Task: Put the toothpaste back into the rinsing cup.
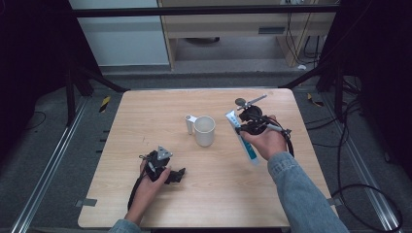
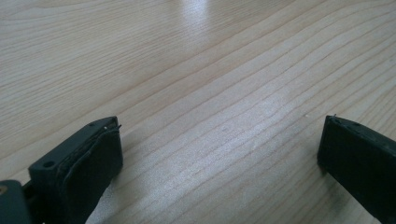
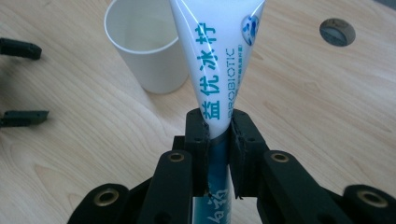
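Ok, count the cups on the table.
1: a white cup stands upright near the middle of the table, beside a small white cap and left of the toothpaste tube.

Toothpaste tube (image 3: 215,60): white, teal lettering, blue lower end, clamped mid-body between the fingers (image 3: 198,140) of the right gripper (image 3: 218,126), held off the counter (image 1: 160,111), flat crimped end pointing away toward the white cup (image 3: 140,44) just beside it.

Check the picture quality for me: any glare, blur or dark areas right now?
High view: table evenly lit, surroundings very dark. Left gripper view: pale glare on the wood at the top, near pads soft. Right gripper view: tube lettering sharp, sheen near its top, cup clear.
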### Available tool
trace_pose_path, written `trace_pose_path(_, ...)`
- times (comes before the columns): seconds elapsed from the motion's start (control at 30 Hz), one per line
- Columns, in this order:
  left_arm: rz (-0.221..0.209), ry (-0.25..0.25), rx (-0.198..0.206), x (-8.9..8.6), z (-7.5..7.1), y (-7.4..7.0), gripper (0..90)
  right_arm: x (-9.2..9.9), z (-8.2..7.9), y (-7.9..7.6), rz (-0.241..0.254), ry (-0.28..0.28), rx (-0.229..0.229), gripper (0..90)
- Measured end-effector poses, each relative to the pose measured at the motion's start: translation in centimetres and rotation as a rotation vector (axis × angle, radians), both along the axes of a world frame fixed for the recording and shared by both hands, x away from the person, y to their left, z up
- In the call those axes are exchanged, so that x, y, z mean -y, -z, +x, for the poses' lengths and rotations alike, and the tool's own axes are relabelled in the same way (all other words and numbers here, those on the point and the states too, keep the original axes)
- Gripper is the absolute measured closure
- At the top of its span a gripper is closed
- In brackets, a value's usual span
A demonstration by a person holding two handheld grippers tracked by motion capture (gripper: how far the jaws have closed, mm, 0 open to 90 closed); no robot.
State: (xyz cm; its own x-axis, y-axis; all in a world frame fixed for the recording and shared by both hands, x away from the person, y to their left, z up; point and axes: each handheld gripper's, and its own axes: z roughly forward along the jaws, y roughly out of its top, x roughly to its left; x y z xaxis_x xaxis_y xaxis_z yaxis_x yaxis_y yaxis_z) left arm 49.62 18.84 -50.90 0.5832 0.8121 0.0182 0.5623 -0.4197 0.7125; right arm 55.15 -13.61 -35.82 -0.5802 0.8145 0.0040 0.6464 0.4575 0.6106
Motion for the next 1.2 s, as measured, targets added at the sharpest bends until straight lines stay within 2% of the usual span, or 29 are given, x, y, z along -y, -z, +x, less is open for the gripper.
trace_pose_path(0.33,-0.001,0.000,-0.001,0.0,0.0,0.0,0.0,-1.3,0.1,-0.6,0.072,0.017,0.094,78.9)
trace_pose_path(0.57,0.004,0.002,0.003,0.0,0.0,0.0,0.0,-2.7,0.2,-1.1,0.120,0.029,0.145,78.9)
trace_pose_path(0.77,0.002,0.003,0.001,0.0,0.0,0.0,0.0,-3.6,0.5,-1.3,0.159,0.023,0.184,78.9)
trace_pose_path(0.93,0.003,0.006,0.002,-0.1,0.0,0.0,0.0,-4.2,0.5,-1.4,0.166,0.019,0.204,78.9)
trace_pose_path(1.2,0.003,0.006,0.002,-0.1,0.0,0.0,0.0,-4.9,0.1,-2.0,0.210,0.013,0.249,78.9)
